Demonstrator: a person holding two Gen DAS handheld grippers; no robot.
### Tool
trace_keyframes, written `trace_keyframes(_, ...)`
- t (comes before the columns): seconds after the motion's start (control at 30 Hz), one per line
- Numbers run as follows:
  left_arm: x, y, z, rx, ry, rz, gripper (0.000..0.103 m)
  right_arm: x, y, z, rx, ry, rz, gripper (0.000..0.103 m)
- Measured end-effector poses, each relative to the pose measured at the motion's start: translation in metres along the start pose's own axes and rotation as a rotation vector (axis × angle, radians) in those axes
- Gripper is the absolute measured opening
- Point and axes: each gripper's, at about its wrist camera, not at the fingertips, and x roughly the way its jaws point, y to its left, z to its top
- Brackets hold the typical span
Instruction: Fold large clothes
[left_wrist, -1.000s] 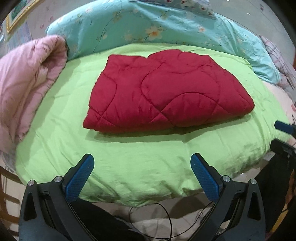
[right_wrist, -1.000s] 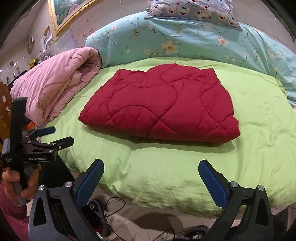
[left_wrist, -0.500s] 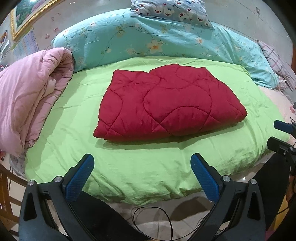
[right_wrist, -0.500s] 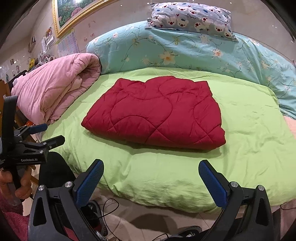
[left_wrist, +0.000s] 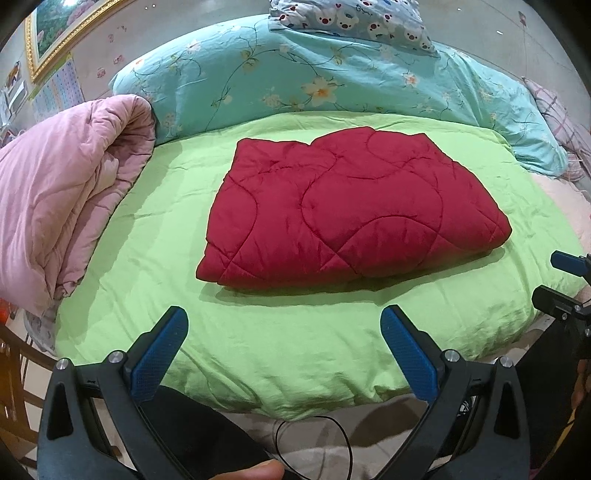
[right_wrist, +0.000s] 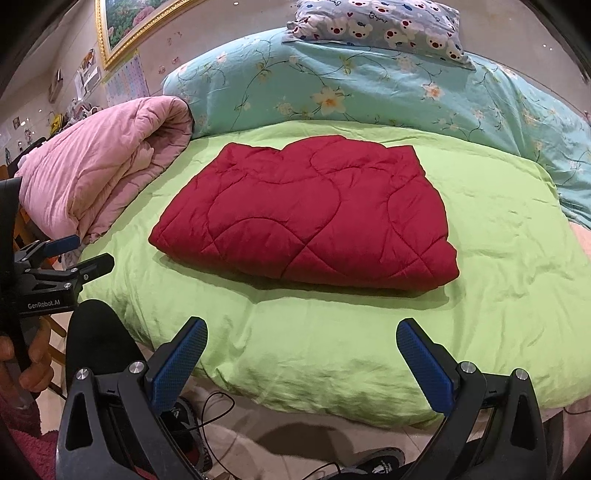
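Red quilt (left_wrist: 351, 214) is lying folded into a thick flat rectangle mid-bed, resting on the green sheet (left_wrist: 280, 332), nothing touching it. Left tongs (left_wrist: 283, 325) are hanging over the near bed edge with jaws wide apart, gripping nothing; blue pads (left_wrist: 159, 354) are showing clearly. Right tongs (right_wrist: 302, 338) are doing the same at the near edge, jaws wide apart and holding nothing, well short of the quilt (right_wrist: 306, 214). From the right wrist view, the left tongs (right_wrist: 79, 253) are sitting far left, near the bed's left corner, also spread. Pink comforter (left_wrist: 55, 206) is lying bunched along the left side, overlapping the sheet (right_wrist: 332, 339) edge. Teal floral duvet (left_wrist: 314, 74) is running across the far side, with a bear-print pillow (left_wrist: 351, 18) sitting on top. A black cable (left_wrist: 314, 439) is looping on the floor below the near edge. A framed picture (right_wrist: 140, 22) is hanging on the far-left wall.
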Motion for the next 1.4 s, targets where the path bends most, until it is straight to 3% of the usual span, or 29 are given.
trace_keyframes(1.4,-0.004,0.002,0.013,0.008,-0.03,-0.009,0.103,-0.004,0.005,0.017,-0.036,-0.025,-0.008,0.103)
